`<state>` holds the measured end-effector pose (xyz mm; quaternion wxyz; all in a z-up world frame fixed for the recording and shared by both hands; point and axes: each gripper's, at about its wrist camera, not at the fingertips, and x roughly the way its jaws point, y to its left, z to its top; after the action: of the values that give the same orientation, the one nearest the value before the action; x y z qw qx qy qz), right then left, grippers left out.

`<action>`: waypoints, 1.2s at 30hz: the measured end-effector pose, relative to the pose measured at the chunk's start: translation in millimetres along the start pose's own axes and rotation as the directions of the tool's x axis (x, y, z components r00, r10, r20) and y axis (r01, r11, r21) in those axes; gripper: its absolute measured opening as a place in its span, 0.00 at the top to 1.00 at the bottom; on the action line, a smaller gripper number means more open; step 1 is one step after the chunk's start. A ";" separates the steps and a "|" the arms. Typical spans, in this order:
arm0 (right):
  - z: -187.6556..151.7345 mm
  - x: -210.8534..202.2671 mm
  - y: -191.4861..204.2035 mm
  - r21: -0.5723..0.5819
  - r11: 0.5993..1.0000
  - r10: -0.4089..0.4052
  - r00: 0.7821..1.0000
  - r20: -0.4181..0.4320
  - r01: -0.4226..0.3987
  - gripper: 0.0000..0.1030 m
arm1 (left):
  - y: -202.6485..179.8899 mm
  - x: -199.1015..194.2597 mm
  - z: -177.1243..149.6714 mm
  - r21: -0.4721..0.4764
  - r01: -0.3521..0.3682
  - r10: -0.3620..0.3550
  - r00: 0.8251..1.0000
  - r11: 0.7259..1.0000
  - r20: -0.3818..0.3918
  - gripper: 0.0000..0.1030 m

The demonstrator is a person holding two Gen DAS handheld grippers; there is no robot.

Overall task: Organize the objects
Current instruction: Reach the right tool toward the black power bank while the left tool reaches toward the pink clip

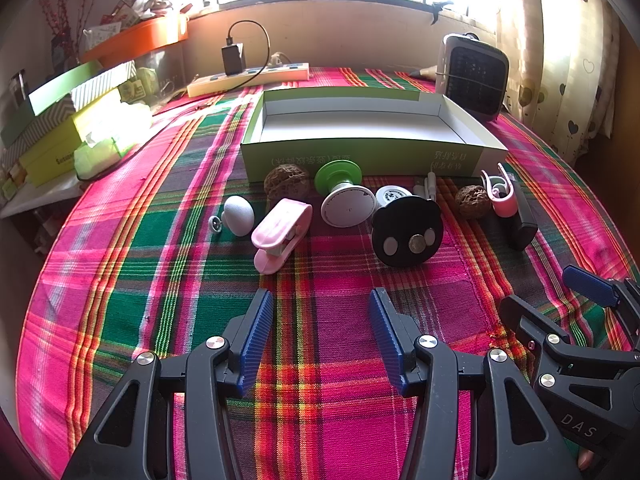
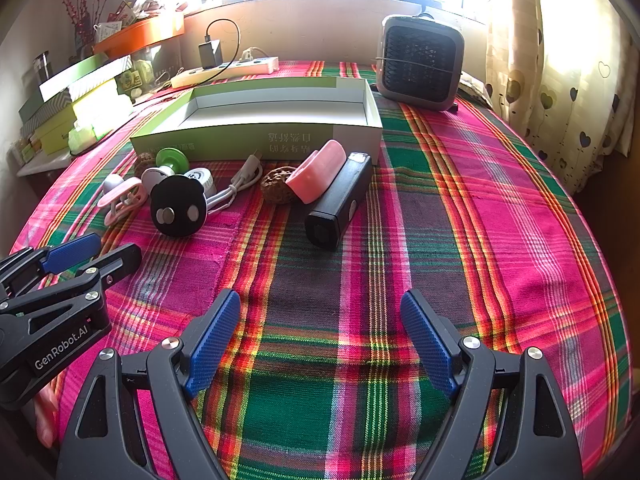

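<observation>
An empty green and white box lies on the plaid cloth. In front of it lies a row of small items: a white egg shape, a pink clip, two walnuts, a green and white knob, a black bear-shaped disc, a white cable, a second pink clip and a black bar. My left gripper and right gripper hover open, short of the row, holding nothing.
A small grey fan heater stands at the back right. A power strip with a black charger lies behind the box. Stacked green boxes and an orange tray sit at the left. A curtain hangs at the right.
</observation>
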<state>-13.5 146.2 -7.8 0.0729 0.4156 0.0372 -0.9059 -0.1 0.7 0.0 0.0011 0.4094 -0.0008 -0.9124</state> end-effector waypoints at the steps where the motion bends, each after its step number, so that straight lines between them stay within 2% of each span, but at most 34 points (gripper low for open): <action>1: 0.1 0.0 -0.1 0.000 1.000 0.000 1.000 0.000 0.000 0.20 | -0.1 0.0 0.0 0.000 0.000 0.000 1.000 1.000 0.000 0.52; 13: 0.6 -1.1 0.2 -0.001 1.000 0.000 1.000 -0.001 0.000 0.20 | 0.0 0.2 0.4 0.003 0.004 -0.004 1.000 1.000 -0.004 0.52; 18: 0.5 -2.2 1.3 -0.012 1.000 0.012 1.000 -0.008 -0.012 0.20 | 3.4 -0.9 1.8 0.018 0.035 -0.035 0.999 0.999 -0.015 0.53; 22: 3.5 1.2 -2.8 -0.015 1.000 0.020 1.000 -0.014 -0.020 0.20 | 11.2 -1.1 4.6 0.000 0.087 -0.087 0.996 0.996 -0.020 0.53; 26: 7.4 3.4 -5.1 -0.019 0.999 0.036 0.999 -0.021 -0.036 0.20 | 19.5 2.5 5.6 0.009 0.081 -0.081 0.996 0.997 -0.022 0.53; 30: 14.2 7.3 -13.4 0.009 0.999 0.038 0.999 -0.025 -0.037 0.20 | 30.7 1.4 9.0 -0.018 0.126 -0.126 0.992 0.992 -0.014 0.53; 36: 24.5 13.4 -22.5 0.042 0.998 0.045 0.998 -0.037 -0.044 0.21 | 40.4 9.2 17.2 -0.037 0.135 -0.136 0.990 0.990 -0.025 0.53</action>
<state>-44.0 163.9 -1.9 0.0838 0.4347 0.0108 -0.8966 -19.0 -39.8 4.6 -0.0537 0.4208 0.0431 -0.9045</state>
